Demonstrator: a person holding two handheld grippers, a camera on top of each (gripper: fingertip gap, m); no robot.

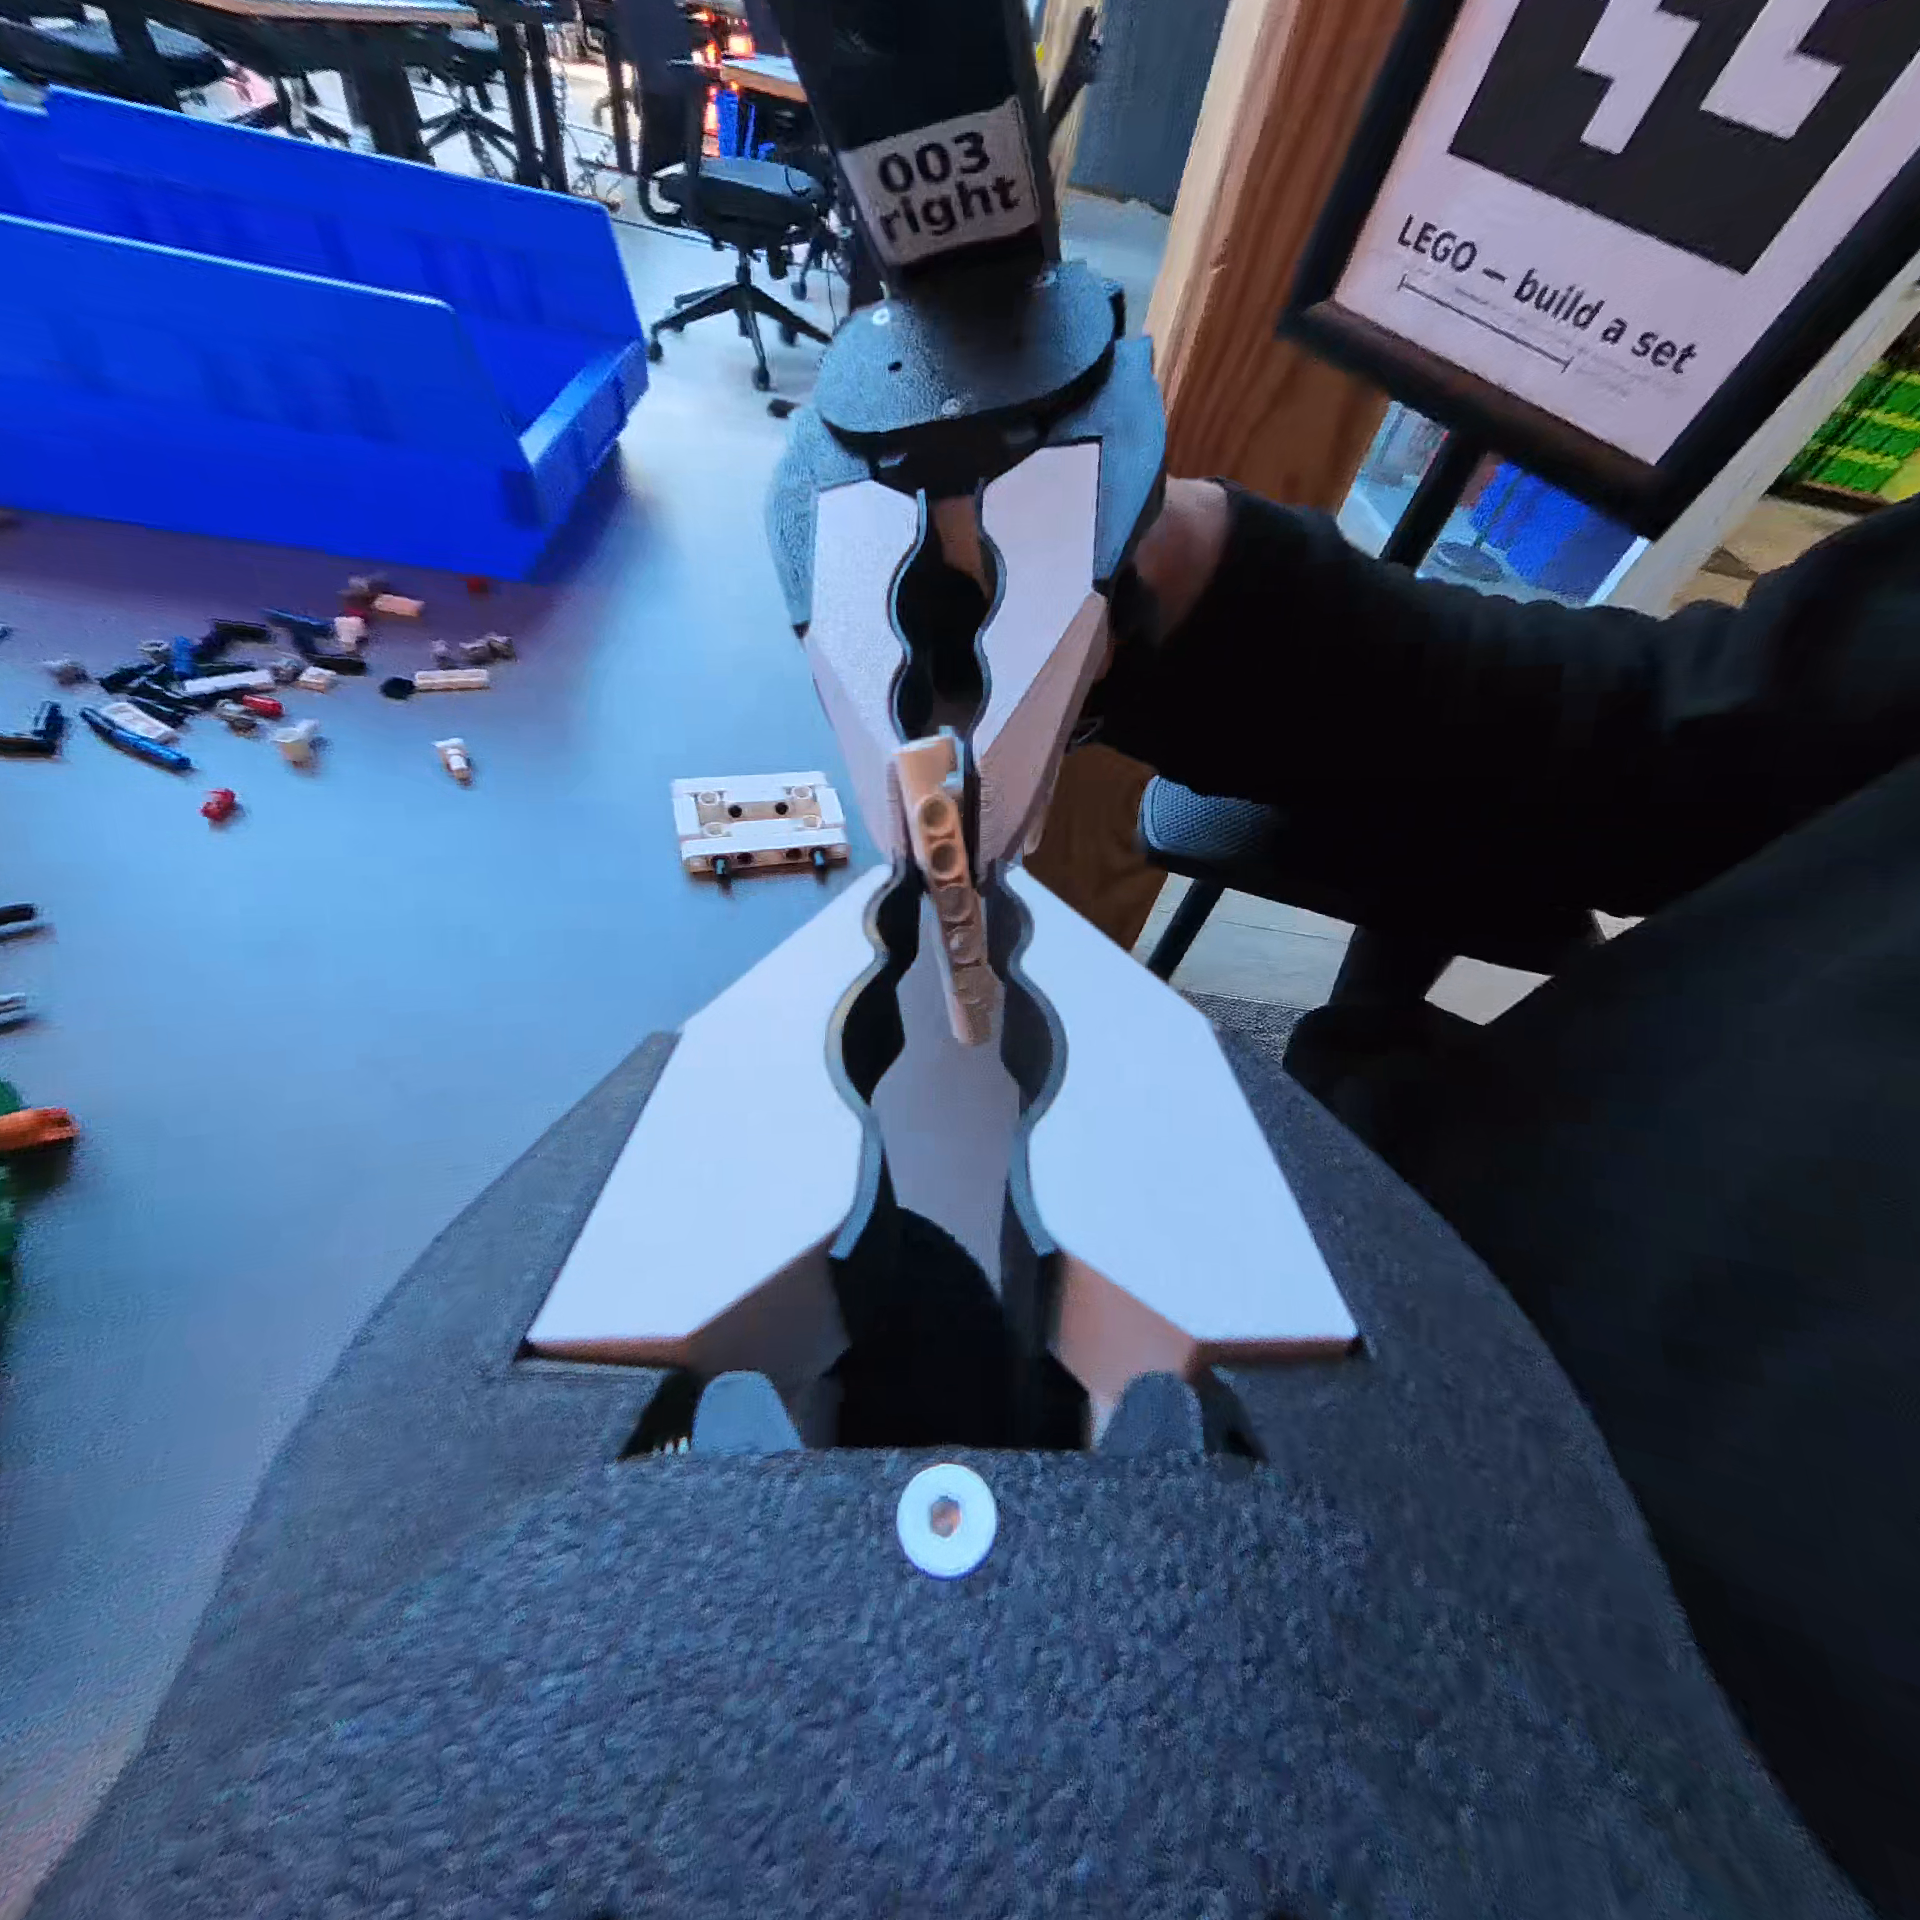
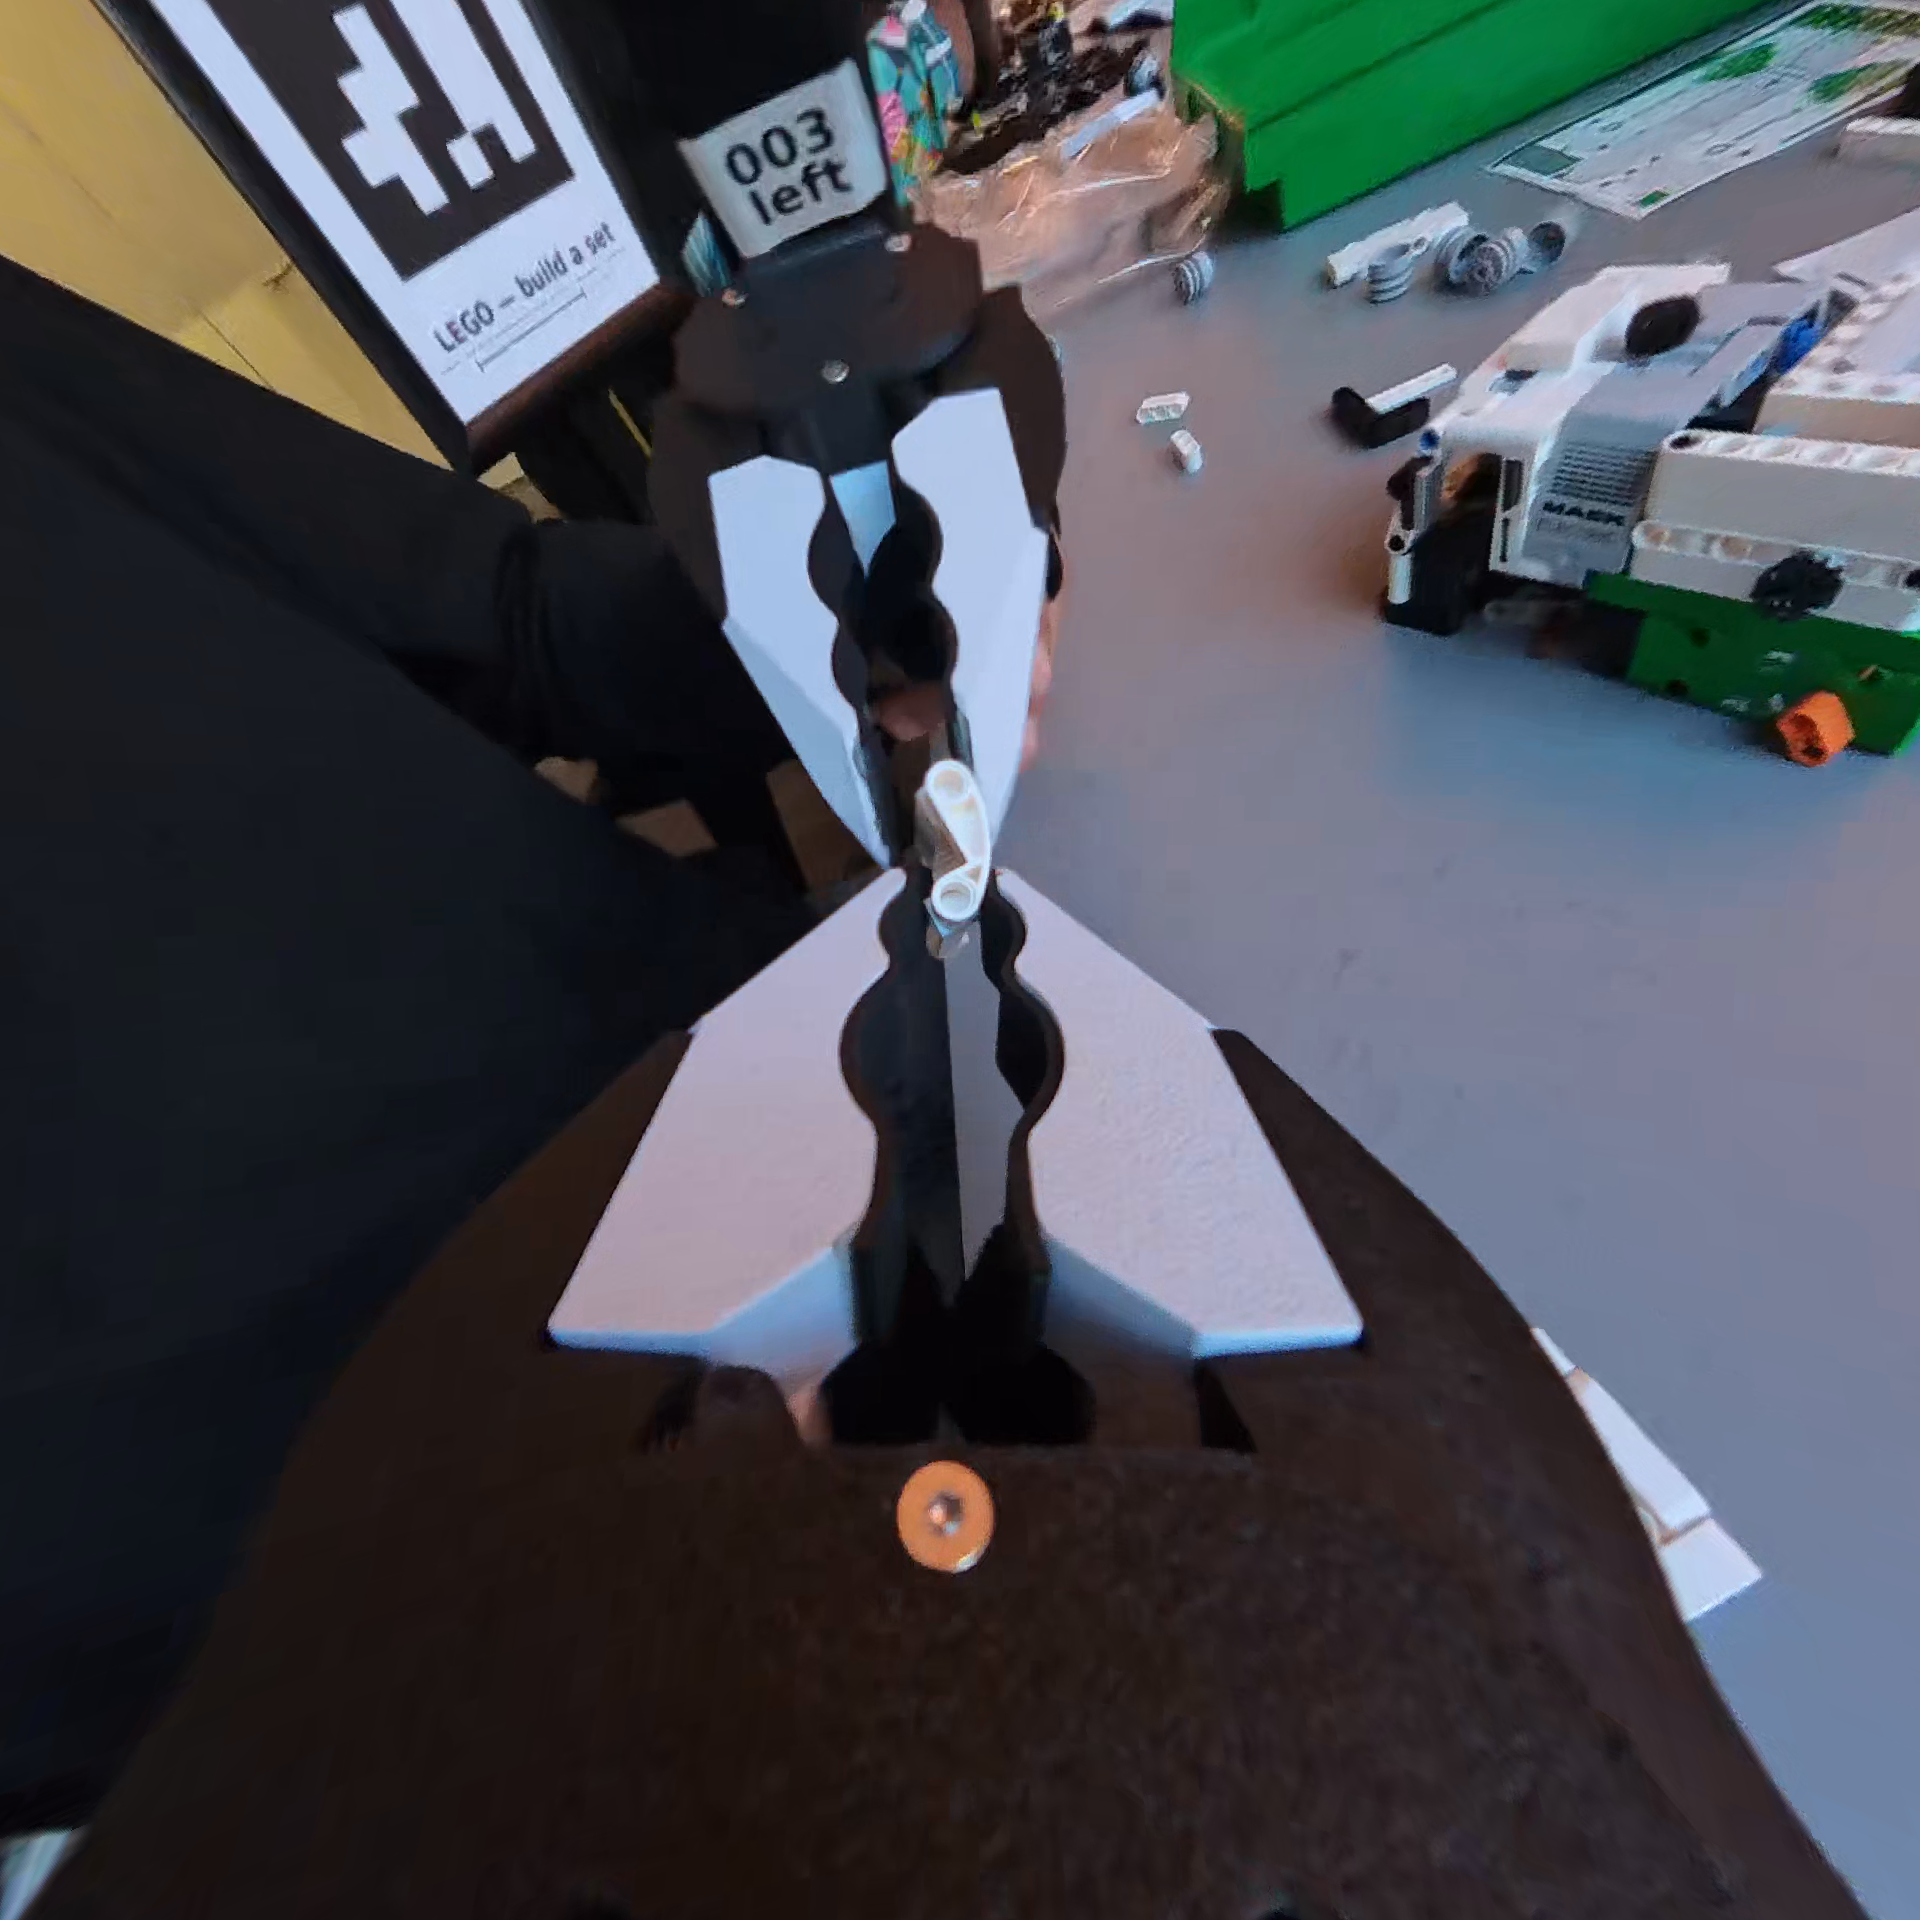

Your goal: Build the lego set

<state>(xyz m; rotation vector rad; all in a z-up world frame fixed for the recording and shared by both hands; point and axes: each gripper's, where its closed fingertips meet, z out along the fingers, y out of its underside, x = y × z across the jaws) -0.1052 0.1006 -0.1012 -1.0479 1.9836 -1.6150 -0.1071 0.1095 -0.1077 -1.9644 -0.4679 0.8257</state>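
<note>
The two grippers meet tip to tip above the grey table. In the left wrist view my left gripper [image 1: 940,883] is shut on a white holed lego beam [image 1: 951,904] that lies along its jaws. The right gripper [image 1: 940,831] comes in from above, shut on the beam's far end, where a short cross part sticks out. In the right wrist view my right gripper [image 2: 940,888] pinches the same white piece [image 2: 958,831], seen end-on, and the left gripper [image 2: 914,842] faces it. A partly built white and green truck [image 2: 1683,540] stands on the table to the right.
A small white frame assembly [image 1: 758,826] lies just left of the grippers. Loose lego pieces [image 1: 208,686] are scattered in front of a blue bin [image 1: 312,343]. Grey wheels [image 2: 1475,255], a green box [image 2: 1455,94] and an instruction sheet [image 2: 1683,114] lie beyond the truck. A framed sign [image 1: 1621,208] stands nearby. The grippers are tip to tip, or close to it.
</note>
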